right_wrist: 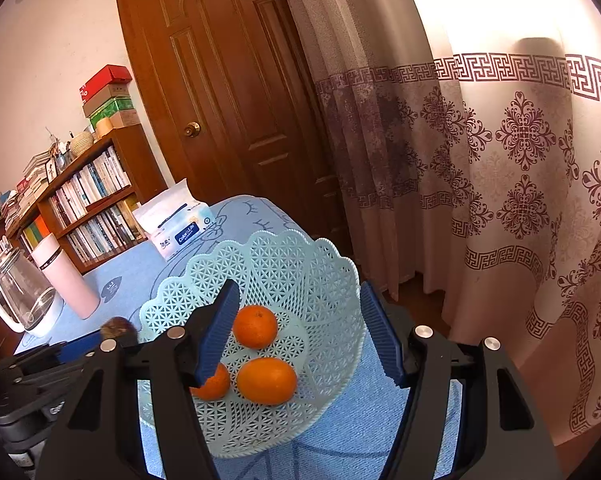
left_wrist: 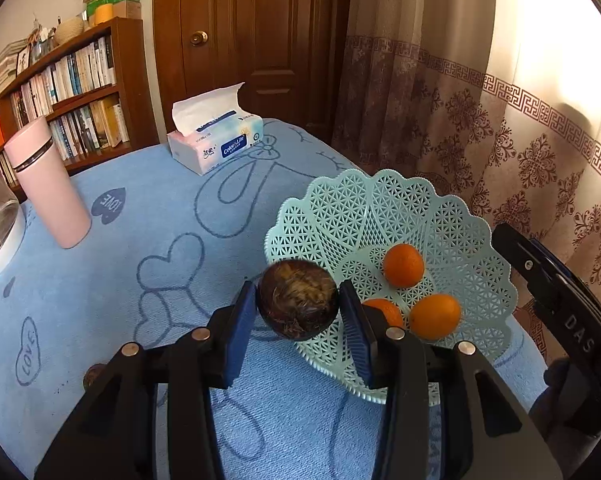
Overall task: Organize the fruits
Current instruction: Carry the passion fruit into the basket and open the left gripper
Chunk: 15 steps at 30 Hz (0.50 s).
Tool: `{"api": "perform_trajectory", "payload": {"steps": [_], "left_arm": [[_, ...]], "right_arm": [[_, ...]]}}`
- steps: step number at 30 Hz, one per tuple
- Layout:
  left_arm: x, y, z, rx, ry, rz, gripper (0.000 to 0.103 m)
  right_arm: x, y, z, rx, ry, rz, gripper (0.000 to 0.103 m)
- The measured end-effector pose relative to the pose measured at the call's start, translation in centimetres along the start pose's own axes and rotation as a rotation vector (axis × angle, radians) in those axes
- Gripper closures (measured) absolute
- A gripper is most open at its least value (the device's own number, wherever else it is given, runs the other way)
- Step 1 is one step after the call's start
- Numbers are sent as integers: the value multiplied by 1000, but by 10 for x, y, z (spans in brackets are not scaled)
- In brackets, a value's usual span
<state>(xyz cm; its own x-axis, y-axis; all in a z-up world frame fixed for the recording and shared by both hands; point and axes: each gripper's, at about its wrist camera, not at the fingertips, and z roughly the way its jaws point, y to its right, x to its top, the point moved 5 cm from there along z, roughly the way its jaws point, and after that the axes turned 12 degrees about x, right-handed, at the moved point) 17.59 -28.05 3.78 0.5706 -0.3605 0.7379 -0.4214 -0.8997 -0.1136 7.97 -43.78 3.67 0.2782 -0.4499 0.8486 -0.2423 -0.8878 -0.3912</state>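
Seen along the left gripper (left_wrist: 298, 308): a round dark-brown fruit with a rough, fibrous skin (left_wrist: 297, 300) sitting between the two blue ribbed pads (left_wrist: 242, 328), the left pad against its side, a sliver of gap showing at the right pad; no saying for certain whether the grip is firm or already loosened. Held right at the near-left rim of a pale mint-green plastic lattice basket with a scalloped edge (left_wrist: 332, 204), over the blue towelling cloth with drawn hearts and "LOVE" marks (left_wrist: 148, 216) that covers the table.

Inside the basket, three smooth orange citrus fruits (left_wrist: 403, 265) clustered on the floor, two touching at the near side, one just behind them.

Over the same basket from the other side, the right gripper (right_wrist: 300, 332): black frame, blue pads spread wide, nothing between them but air, the oranges lying below.

Toward the table's far edge, a soft pack of white tissues in a blue-and-pink wrapper (left_wrist: 216, 140). Near the left edge, an upright pale-pink cylindrical flask with a dark band (left_wrist: 46, 184), and beside it a clear glass kettle on a white base (right_wrist: 24, 300).

Behind the table, a brown wooden bookshelf packed with books (left_wrist: 80, 92), a panelled brown door (left_wrist: 252, 32), and a patterned cream curtain (left_wrist: 500, 128).
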Motion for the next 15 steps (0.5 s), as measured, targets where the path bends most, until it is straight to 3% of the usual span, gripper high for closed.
{"api": "perform_trajectory", "payload": {"steps": [1,2,3,11,15], "left_arm": [[0,0,0,0,3,-2,46],[1,-1,-1,4,9,-6,30],[2,-2,-3,11,24,-12,25],[3,-17,-14,54,58,-39,9],[2,-27,-20,93,63,-54,9]], "right_arm": [[0,-1,0,2,0,-3,38],[0,-1,0,2,0,-4,38],[0,-1,0,2,3,-5,38],[1,6,-6,-17,37,21,30],[1,4,-6,-20,37,14,30]]}}
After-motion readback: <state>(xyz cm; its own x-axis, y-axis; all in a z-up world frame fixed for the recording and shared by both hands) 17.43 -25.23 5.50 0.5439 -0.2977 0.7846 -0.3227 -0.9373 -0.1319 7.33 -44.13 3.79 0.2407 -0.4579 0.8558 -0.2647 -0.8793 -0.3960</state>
